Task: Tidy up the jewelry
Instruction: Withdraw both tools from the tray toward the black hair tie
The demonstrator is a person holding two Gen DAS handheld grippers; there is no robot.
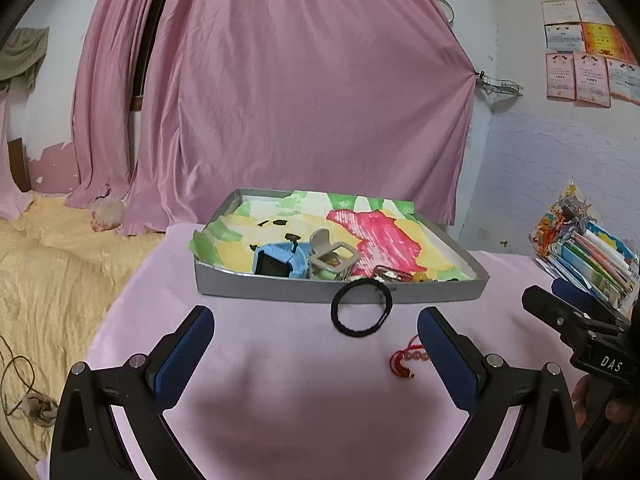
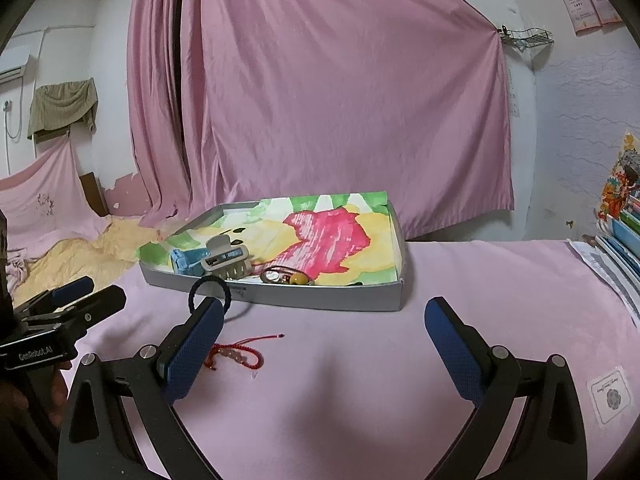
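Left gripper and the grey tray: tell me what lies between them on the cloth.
In the left wrist view, only the black hair tie lies between the open left gripper and the grey tray, leaning against the tray's front wall. Otherwise bare pink cloth.

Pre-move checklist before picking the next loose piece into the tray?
1. Left gripper open, empty: ok.
2. Right gripper open, empty: ok.
3. Black hair tie outside the tray, leaning against its front wall: not ok.
4. Red string bracelet loose on the pink cloth: not ok.
5. Free space in tray, on the coloured paper: ok.
6. Which piece is nearer either gripper: cannot tell.
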